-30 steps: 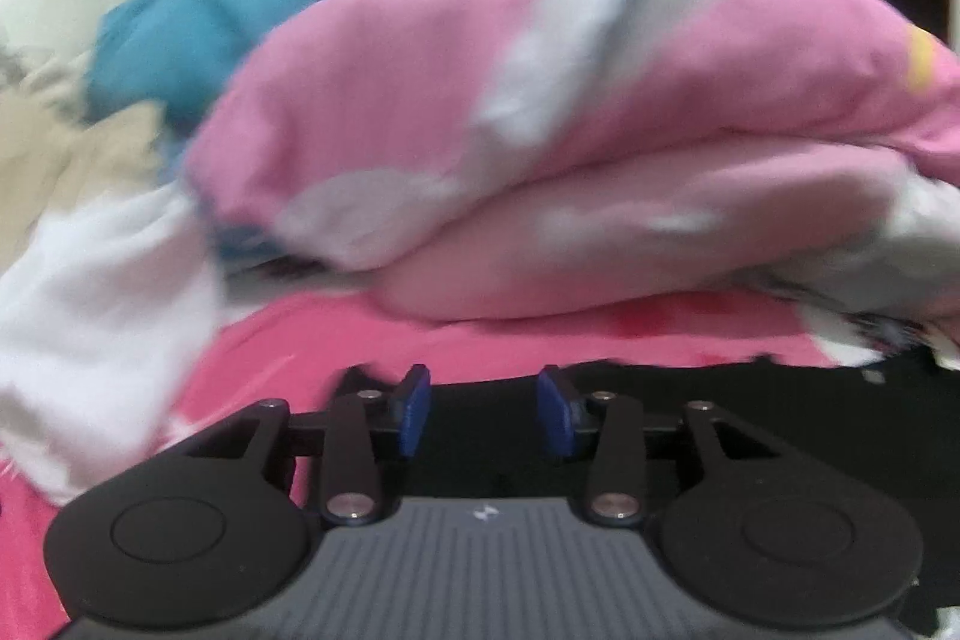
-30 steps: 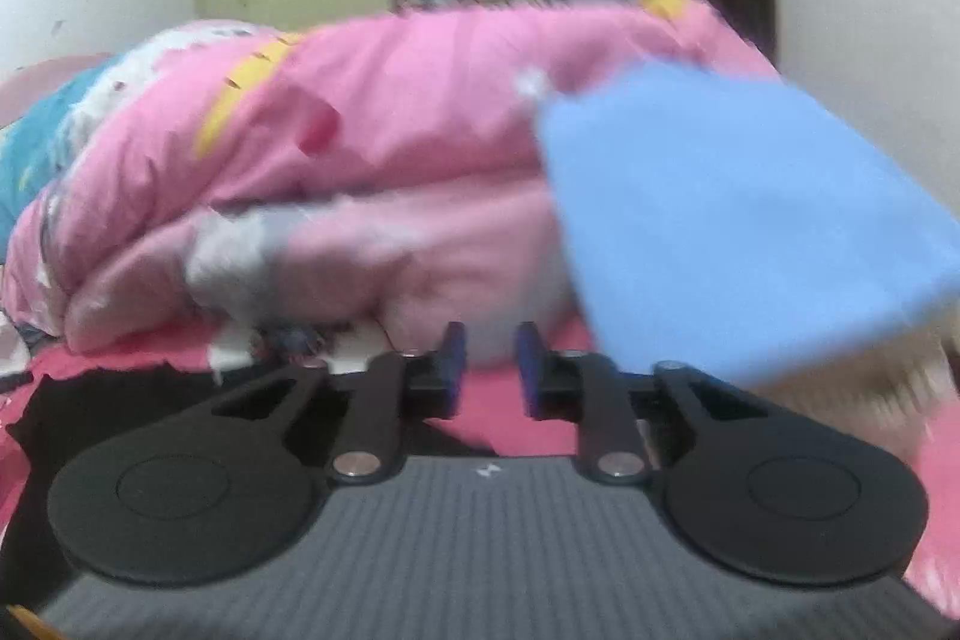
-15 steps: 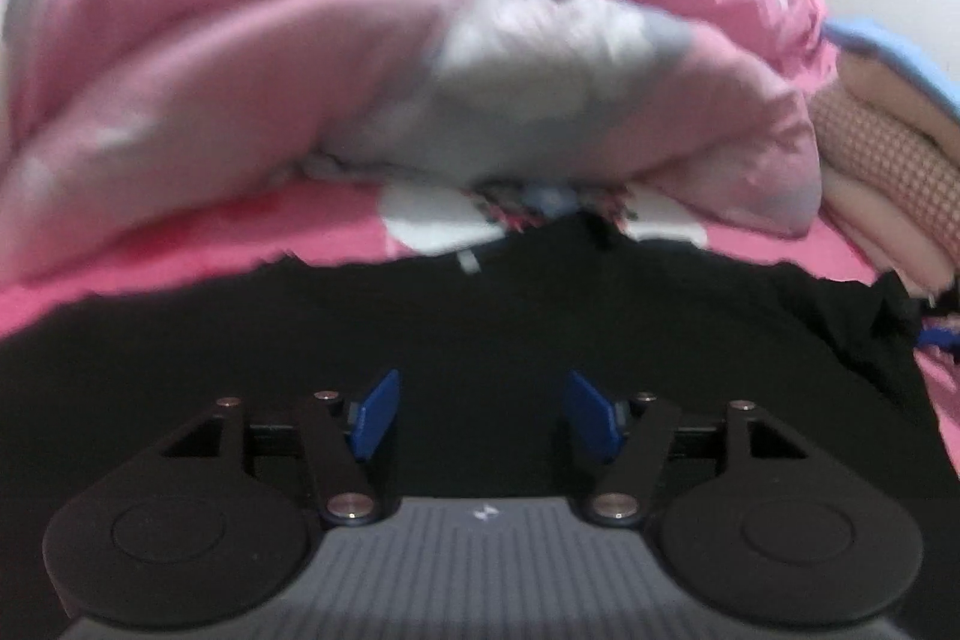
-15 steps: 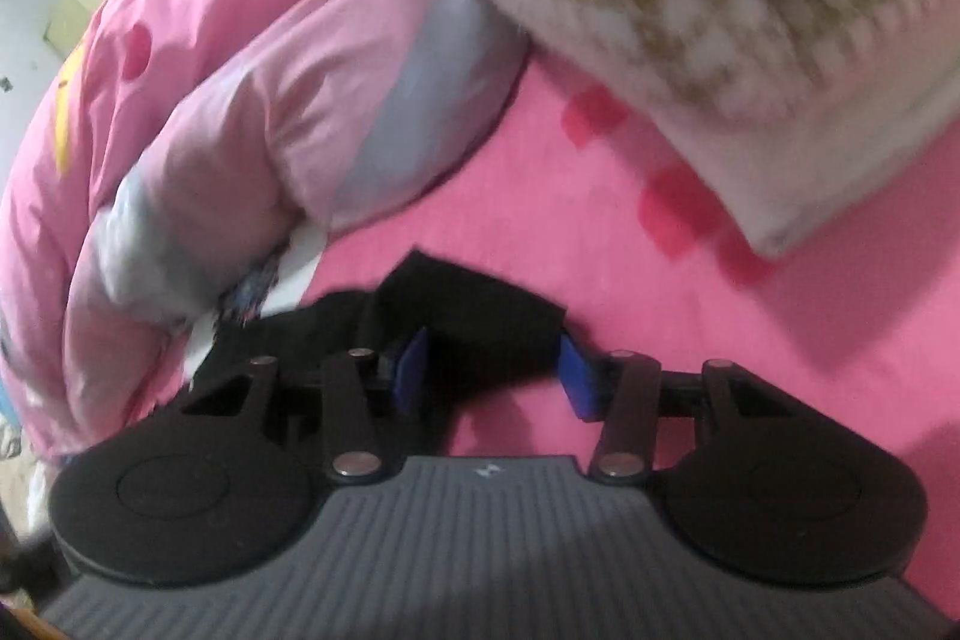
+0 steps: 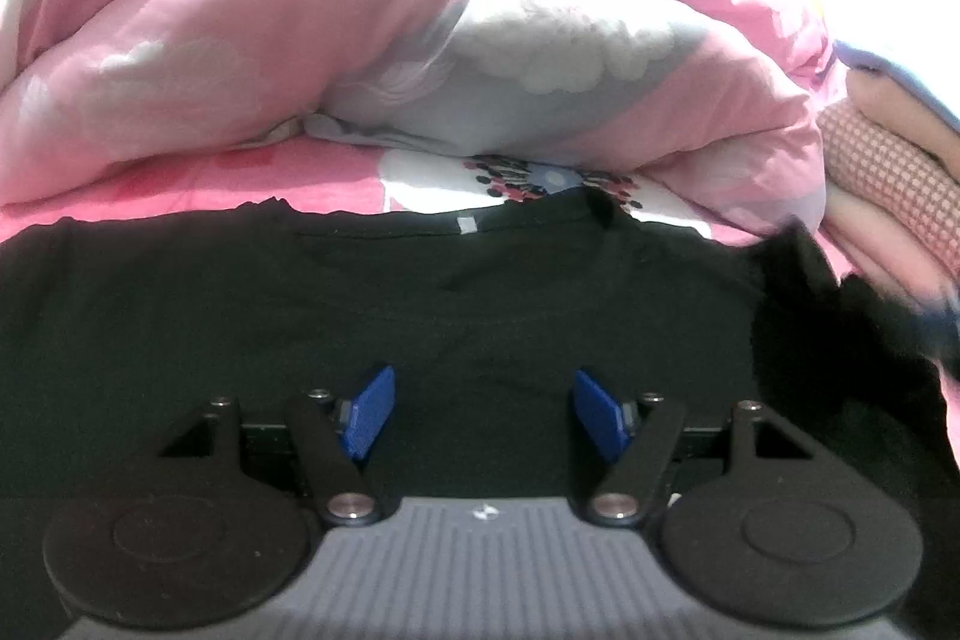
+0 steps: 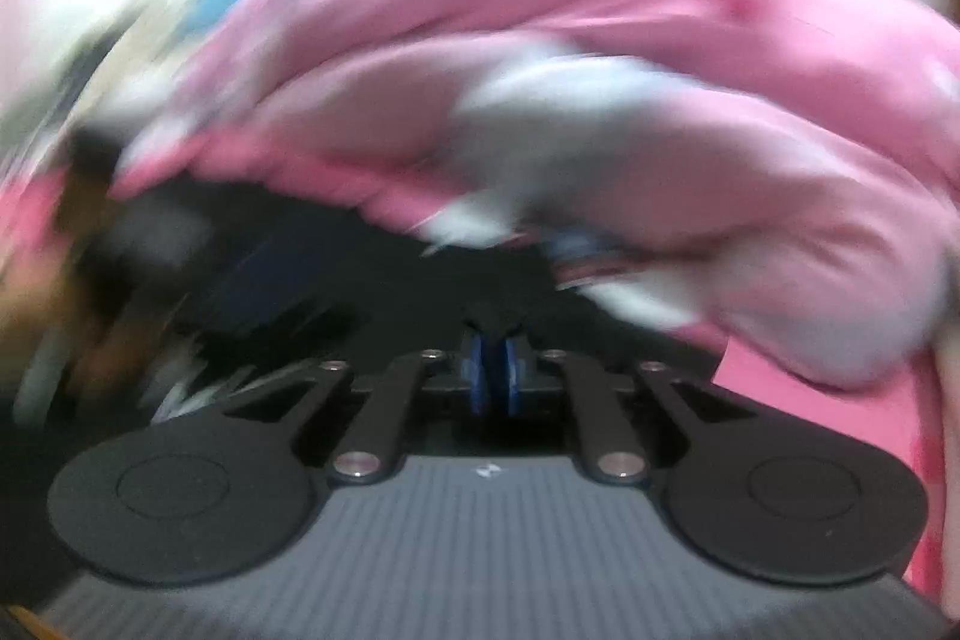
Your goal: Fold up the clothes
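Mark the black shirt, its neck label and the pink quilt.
black shirt (image 5: 420, 304): left wrist view, chest panel.
neck label (image 5: 465, 224): left wrist view, white tag at collar.
pink quilt (image 5: 270, 40): left wrist view, lower fold.

The right wrist view is smeared by motion throughout, so the dark patch at the middle left of the frame, likely the black cotton T-shirt (image 6: 360, 274), has no readable outline, and whether any cloth sits between the closing jaws of the right tool (image 6: 495, 370) at centre cannot be told. In the left wrist view the same black cotton T-shirt (image 5: 420, 310) runs off the left edge and under the tool's body at the bottom, and its sleeve at the right edge is blurred. The puffy pink cloud-print quilt (image 5: 360, 40) is cut by the top and left edges and hides the bed behind it.
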Available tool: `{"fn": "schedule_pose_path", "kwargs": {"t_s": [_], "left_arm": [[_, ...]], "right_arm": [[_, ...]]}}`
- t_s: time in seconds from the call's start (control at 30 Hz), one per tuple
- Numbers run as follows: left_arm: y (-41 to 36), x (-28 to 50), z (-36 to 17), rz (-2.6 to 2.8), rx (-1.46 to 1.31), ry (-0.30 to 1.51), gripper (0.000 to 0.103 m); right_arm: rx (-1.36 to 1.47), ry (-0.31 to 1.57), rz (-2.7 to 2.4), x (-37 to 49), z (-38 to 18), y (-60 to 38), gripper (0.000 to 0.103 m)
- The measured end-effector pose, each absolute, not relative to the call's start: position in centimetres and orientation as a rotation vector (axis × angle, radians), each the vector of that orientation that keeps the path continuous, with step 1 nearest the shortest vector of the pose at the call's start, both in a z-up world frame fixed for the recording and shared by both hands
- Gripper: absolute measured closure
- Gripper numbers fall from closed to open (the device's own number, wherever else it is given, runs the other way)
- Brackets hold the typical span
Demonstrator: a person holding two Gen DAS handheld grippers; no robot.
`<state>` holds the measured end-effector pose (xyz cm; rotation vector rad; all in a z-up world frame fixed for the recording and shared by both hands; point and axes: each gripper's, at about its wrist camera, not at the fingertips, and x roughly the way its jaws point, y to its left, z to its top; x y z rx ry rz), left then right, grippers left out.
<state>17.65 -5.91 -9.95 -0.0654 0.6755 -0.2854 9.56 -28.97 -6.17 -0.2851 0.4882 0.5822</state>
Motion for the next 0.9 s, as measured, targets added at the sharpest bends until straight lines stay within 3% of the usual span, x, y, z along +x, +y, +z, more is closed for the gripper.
{"fn": "schedule_pose_path", "kwargs": {"t_s": [0.07, 0.23, 0.6, 0.9], "left_arm": [[-6.0, 17.6, -10.0, -0.287, -0.063, 0.674, 0.031], [-6.1, 17.6, -10.0, -0.29, -0.057, 0.672, 0.03], [-6.2, 17.5, -10.2, -0.3, -0.061, 0.667, 0.027], [-7.5, 17.6, -10.2, -0.266, 0.043, 0.684, 0.023]], "right_arm": [[-0.406, 0.522, 0.649, 6.9, -6.9, -27.4, 0.071], [-0.404, 0.556, 0.632, 3.9, -6.3, -28.9, 0.07], [-0.388, 0.518, 0.422, 8.5, -6.0, -32.0, 0.07], [0.011, 0.664, 0.473, 15.7, -7.0, -35.0, 0.072]]}}
